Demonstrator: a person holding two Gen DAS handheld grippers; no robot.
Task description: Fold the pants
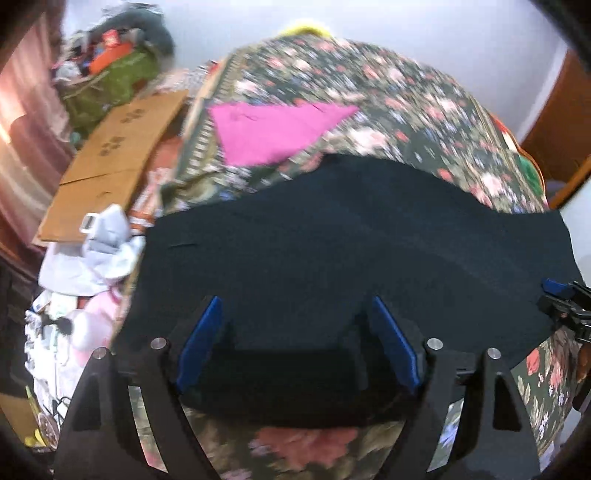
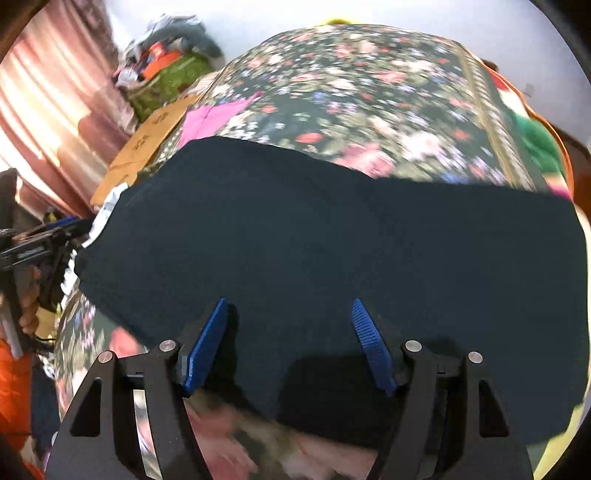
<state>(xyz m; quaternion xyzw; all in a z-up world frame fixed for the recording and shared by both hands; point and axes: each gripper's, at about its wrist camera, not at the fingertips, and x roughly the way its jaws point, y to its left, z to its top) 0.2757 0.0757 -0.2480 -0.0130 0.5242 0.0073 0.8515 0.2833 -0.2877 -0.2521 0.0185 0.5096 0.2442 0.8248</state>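
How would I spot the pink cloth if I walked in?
Find the bed with the dark floral bedspread. A big dark navy garment lies across its near part; just beyond that, toward the cardboard sheet, lies the pink cloth. It is the only plain bright magenta piece, flat and roughly triangular.

Dark print on the cardboard box is too blurred to read

We are looking at a bed under a dark floral bedspread, with a white wall behind. Pinkish curtains are glowing with daylight, and a flattened cardboard box is lying beside the bed.
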